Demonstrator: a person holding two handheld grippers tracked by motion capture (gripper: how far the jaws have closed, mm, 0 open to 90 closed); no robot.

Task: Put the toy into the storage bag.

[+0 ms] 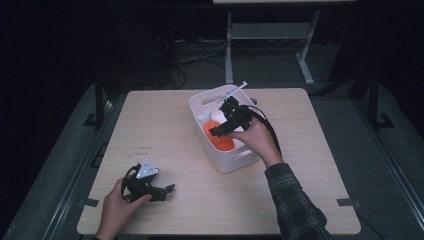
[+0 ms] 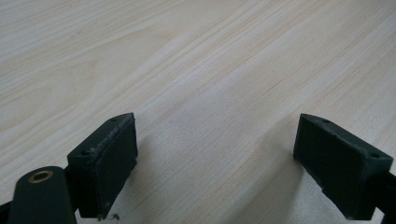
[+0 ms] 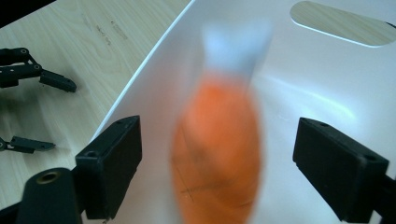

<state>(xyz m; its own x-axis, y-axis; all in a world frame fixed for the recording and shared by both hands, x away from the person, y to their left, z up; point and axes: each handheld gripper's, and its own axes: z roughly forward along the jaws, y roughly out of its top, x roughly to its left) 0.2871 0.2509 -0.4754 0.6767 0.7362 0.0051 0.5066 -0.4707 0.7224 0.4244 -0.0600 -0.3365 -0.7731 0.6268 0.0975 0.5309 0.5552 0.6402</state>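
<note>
now the right gripper (image 3: 217, 154), jaws spread, straddles the orange pouch (image 3: 217, 154) in the bin (image 1: 227, 162); closing off-centre could squirt it aside. left gripper (image 2: 215, 158) idles, spread.

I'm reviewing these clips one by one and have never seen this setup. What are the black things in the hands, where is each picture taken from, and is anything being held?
No robot here: a person holds a hand-operated two-jaw gripper in each hand. The high view looks down on a light wooden table. The left gripper rests low near the table's front edge; its own camera shows its jaws wide apart over bare wood. The right gripper reaches into a white bin with cut-out handles. Its camera looks between its open jaws at an orange object with a white end, blurred, lying inside the bin. The jaws flank it but do not touch it, so nothing is held. A white syringe-like item lies across the bin's far rim.
</note>
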